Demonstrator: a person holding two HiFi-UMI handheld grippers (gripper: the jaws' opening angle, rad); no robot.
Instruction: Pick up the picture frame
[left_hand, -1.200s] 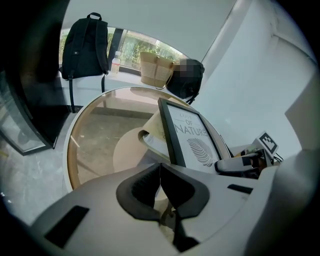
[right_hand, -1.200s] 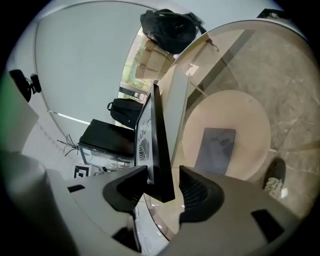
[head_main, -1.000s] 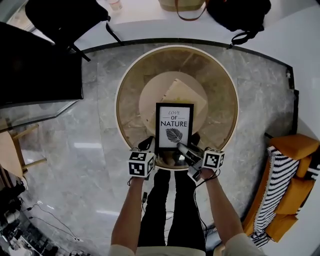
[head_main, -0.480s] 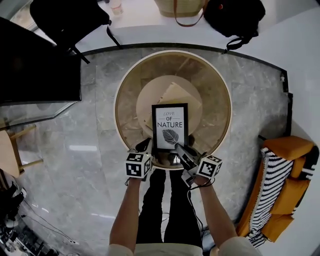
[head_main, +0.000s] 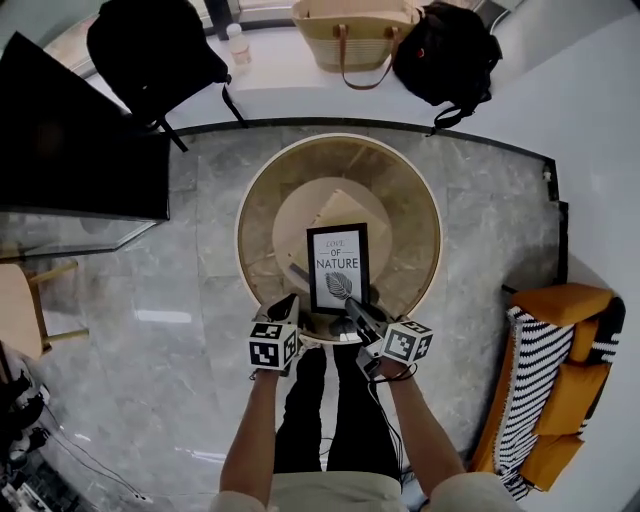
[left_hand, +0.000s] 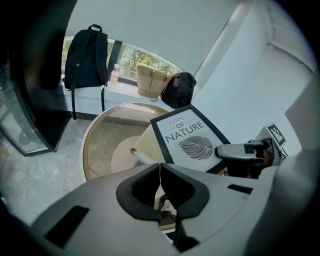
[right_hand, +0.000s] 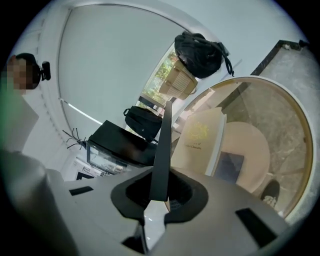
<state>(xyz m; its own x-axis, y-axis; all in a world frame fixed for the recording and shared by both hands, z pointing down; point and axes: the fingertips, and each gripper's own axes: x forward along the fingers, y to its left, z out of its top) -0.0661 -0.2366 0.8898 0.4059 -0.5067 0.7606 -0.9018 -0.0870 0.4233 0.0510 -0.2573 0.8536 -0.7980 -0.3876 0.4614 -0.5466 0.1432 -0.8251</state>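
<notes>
Over the near rim of the round glass bench (head_main: 240, 235), the picture frame (head_main: 338, 267) is in the right hand-held gripper (head_main: 354, 305). Its jaws have just been closing and now clamp the frame's near right corner, with the thin black edge running straight up between the pads in the right gripper view. Left hand-held gripper (head_main: 288, 303) sits just left of the frame's near left corner, jaws together, nothing in them, apparently not touching the frame. Frame is tilted, print facing up, far edge toward the bench centre. It looks lifted off the glass, though I can't rule out contact at the far edge. A cream booklet (head_main: 345, 208) sits just beyond it. My read on the step: the lift, with the grip already made, so the pick-up is mostly done. Next move calls for a straight raise with a steady wrist, since a single corner pinch on a wide flat panel will want to swing or slip about the pads. Bringing the left in under the opposite edge would help, but it'd have to open first.
</notes>
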